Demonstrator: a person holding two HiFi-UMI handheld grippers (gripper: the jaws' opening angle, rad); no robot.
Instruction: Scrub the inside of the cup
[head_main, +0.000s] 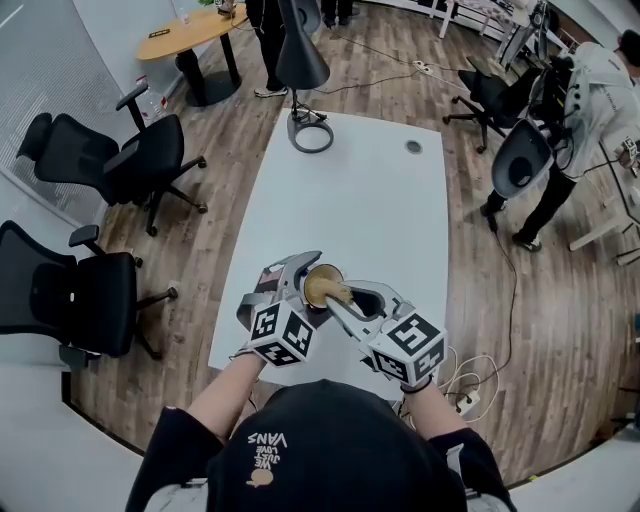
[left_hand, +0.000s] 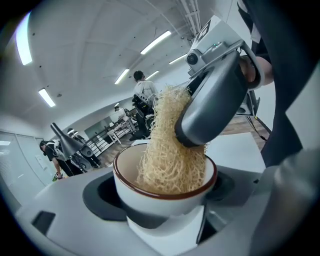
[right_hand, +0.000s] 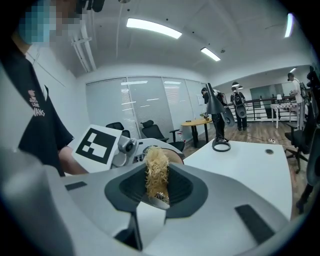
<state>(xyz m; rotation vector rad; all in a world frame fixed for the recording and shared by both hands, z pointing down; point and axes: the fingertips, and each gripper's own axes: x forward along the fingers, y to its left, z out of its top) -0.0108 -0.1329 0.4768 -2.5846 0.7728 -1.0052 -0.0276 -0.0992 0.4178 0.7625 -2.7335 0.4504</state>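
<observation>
The left gripper (head_main: 306, 286) clamps the cup (left_hand: 161, 199) mouth-up over the counter (head_main: 370, 190), while the right gripper (head_main: 342, 298), pinching a fibrous scrubber (left_hand: 172, 150), slants down into it from the right.

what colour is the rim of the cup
Dark reddish brown, running round a white cup. It shows best in the left gripper view.

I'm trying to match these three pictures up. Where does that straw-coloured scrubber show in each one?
Head view: low centre, the scrubber dips into the cup.
Left gripper view: centre, standing tall in the cup and filling most of it.
Right gripper view: centre, upright, pinched by the right gripper.
Shared landmark: the white table, which lies under or behind the scrubber in all three views.
</observation>
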